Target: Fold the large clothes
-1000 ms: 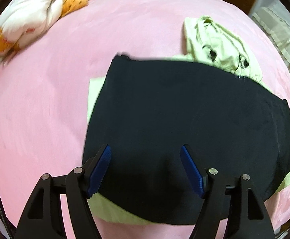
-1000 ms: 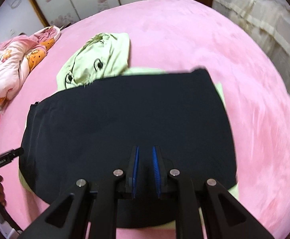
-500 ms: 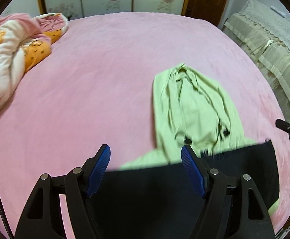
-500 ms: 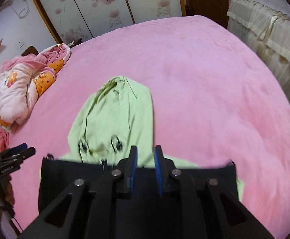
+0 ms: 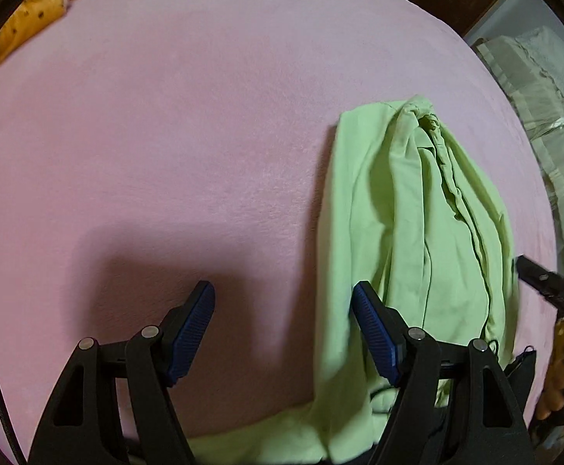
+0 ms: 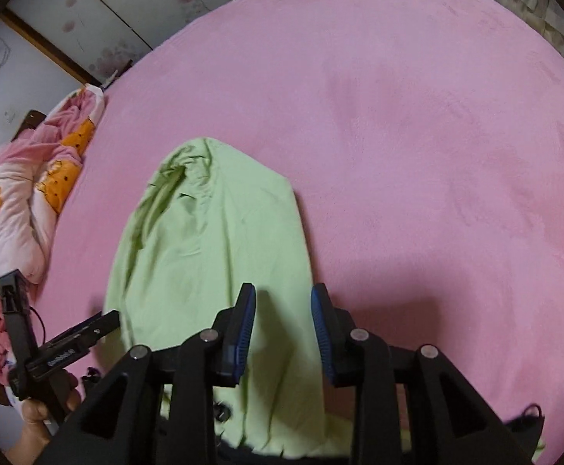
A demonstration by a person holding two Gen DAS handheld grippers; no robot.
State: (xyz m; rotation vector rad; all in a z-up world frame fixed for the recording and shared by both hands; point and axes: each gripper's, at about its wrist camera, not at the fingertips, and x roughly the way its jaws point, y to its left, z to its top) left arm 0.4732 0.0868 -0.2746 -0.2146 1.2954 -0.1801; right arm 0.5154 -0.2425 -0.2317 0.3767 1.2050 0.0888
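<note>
A light green hooded garment lies on the pink bed point(image 5: 165, 135). Its hood point(image 5: 417, 232) stretches away from me, right of my left gripper point(image 5: 284, 310), which is open over bare bedding with nothing between its fingers. In the right wrist view the hood point(image 6: 204, 240) lies under and left of my right gripper point(image 6: 282, 310). Its jaws are opening, their pads press on nothing, and the hood's right edge shows below the gap. A black corner of the garment point(image 6: 526, 422) peeks out at the bottom. My left gripper point(image 6: 57, 302), held by a hand point(image 6: 38, 414), is at the left.
A rumpled pink and orange quilt point(image 6: 18, 209) lies at the bed's far left. A beige covered piece of furniture point(image 5: 545, 97) stands past the bed's right edge. Patterned sliding doors point(image 6: 127, 11) are behind the bed. A finger of the right gripper point(image 5: 541, 283) shows at the right.
Both views have moved from over the black folded body forward to over the green hood, and the black cloth has dropped almost out of sight. The right jaws have parted from nearly shut.
</note>
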